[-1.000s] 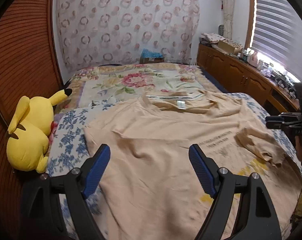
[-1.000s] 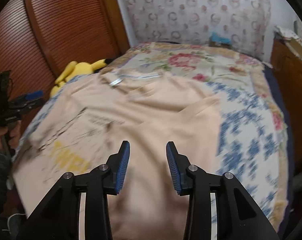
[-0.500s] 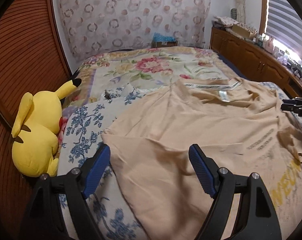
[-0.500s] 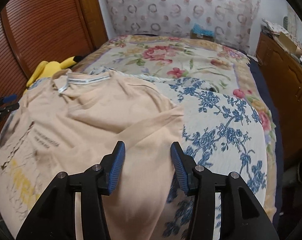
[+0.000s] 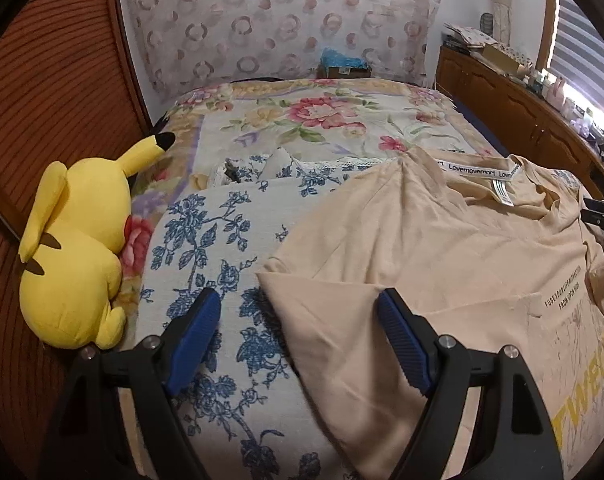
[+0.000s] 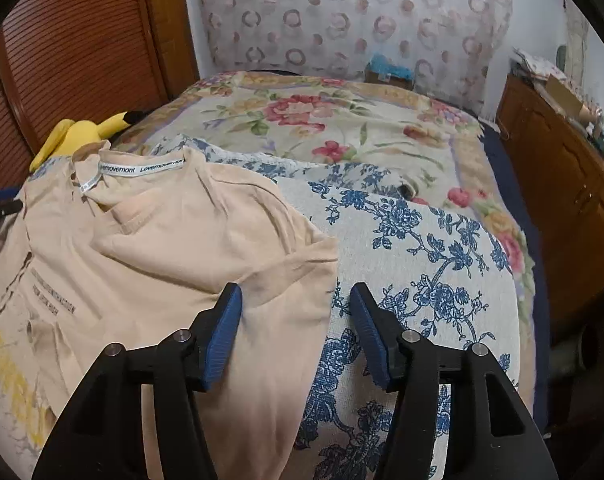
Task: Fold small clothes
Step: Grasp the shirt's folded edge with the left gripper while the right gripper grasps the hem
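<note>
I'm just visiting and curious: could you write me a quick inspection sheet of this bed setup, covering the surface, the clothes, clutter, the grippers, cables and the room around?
Surface: bed with blue-flowered cover over a floral quilt.
Job's things: beige T-shirt spread out, printed side up, wrinkled, no fold made.
Clutter: yellow plush toy at the bed's edge.
Grippers: left gripper open over one sleeve edge; right gripper open over the other; neither holds cloth.
Cables: nothing seen.
Surroundings: slatted wooden doors, patterned curtain, cluttered wooden cabinet, window blind.
</note>
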